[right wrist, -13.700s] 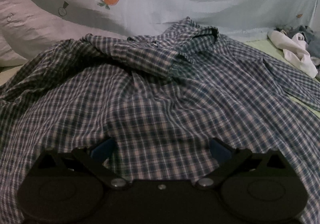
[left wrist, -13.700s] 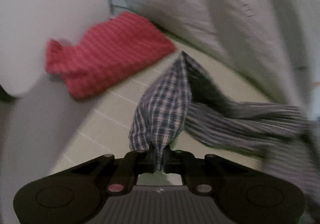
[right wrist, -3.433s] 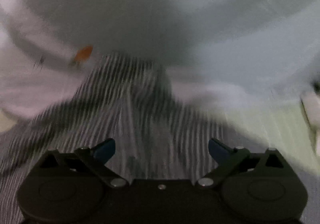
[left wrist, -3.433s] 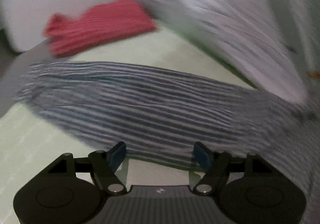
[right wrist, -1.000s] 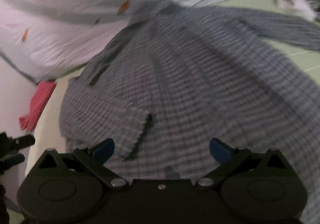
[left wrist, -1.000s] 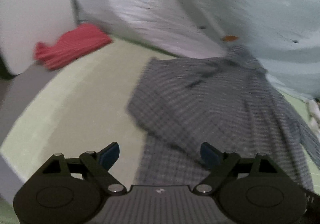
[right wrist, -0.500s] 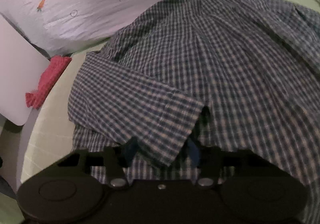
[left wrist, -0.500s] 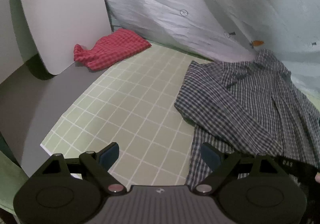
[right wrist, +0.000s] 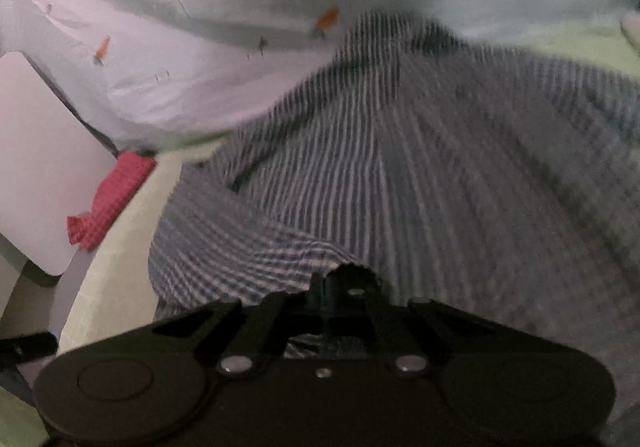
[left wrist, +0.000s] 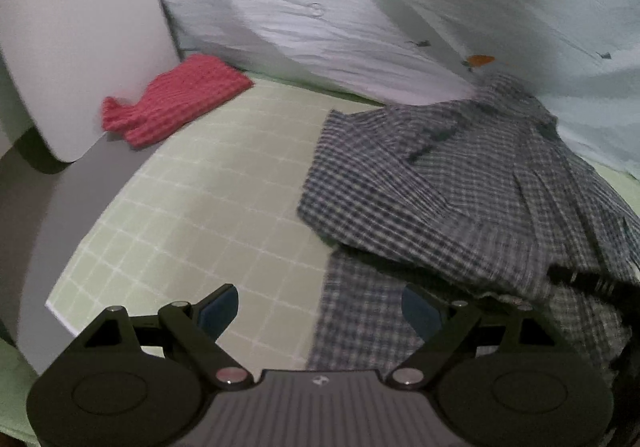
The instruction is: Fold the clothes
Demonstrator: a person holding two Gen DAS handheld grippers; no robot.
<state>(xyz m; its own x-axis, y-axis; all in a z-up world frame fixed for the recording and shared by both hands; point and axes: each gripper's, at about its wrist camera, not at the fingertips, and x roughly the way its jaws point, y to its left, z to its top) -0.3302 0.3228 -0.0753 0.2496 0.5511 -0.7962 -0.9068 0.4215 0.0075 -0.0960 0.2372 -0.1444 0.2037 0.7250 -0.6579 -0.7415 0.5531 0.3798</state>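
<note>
Plaid shirt (left wrist: 460, 183) lies spread on the green grid sheet (left wrist: 208, 199), collar end up against the carrot-print duvet (left wrist: 360, 7), with one sleeve folded across its front. Red folded cloth (left wrist: 176, 103) sits well apart from the shirt, by the white board (left wrist: 72, 27). Right gripper (right wrist: 344, 283) is clamped together on the cuff of that folded sleeve; fabric bunches over the closed tips. Left gripper (left wrist: 320, 307) has its jaws wide apart with nothing between them, hovering over the shirt's near edge where it meets the sheet. Handling guess: thin woven cotton, light, limp, no stiffness, so it'll drape and drag whatever isn't held; the cuff and hem are doubled layers, so they're the best pinch points, and a single-layer pinch risks slipping. Hard to read: right wrist view is motion-smeared, checks read as stripes, so how much cuff is actually in the pinch isn't clear. The shirt's far sleeve and lower hem are cut off at the frame edge in both views. A dark strip at the shirt's right edge in the left view is probably the other gripper, can't confirm.
</note>
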